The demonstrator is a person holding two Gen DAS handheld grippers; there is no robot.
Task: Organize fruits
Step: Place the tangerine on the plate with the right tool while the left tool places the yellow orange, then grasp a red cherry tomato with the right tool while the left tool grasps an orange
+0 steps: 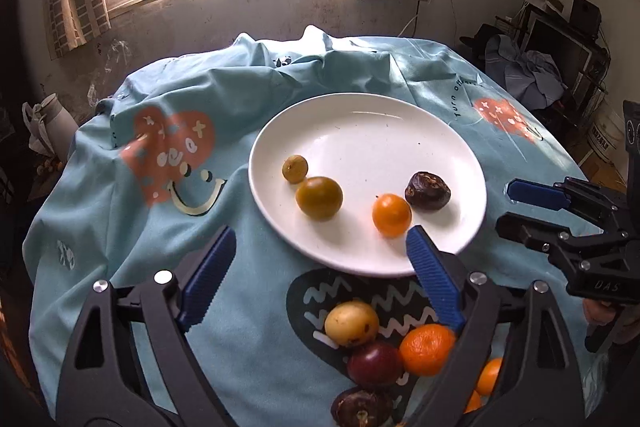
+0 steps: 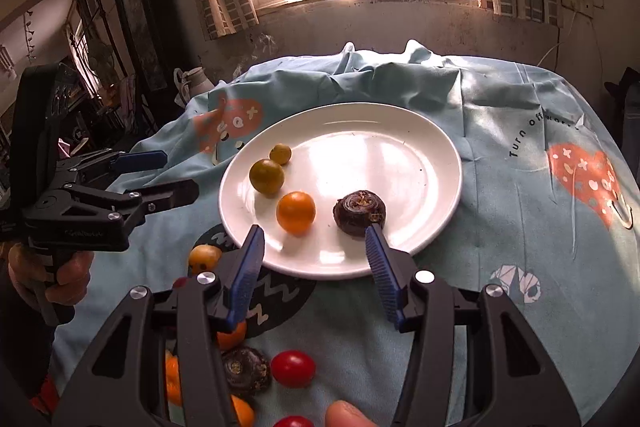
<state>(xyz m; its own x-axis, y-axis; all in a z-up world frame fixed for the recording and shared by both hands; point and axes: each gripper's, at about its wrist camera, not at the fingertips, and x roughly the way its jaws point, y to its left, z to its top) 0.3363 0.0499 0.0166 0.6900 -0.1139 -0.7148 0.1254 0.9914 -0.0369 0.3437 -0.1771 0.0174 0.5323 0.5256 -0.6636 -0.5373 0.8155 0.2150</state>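
A white plate lies on the blue cloth; it also shows in the right wrist view. On it are two greenish-yellow fruits, an orange fruit and a dark water chestnut. My left gripper is open and empty at the plate's near edge. My right gripper is open and empty, its right fingertip close to the chestnut. Loose fruits lie on the cloth nearer me: a yellow one, a tangerine, a dark red one, a red tomato.
The table is draped in a blue cloth with heart prints, bunched at the far edge below a window. A white jug stands off the far left. Cluttered furniture stands at both sides. A fingertip shows at the bottom edge.
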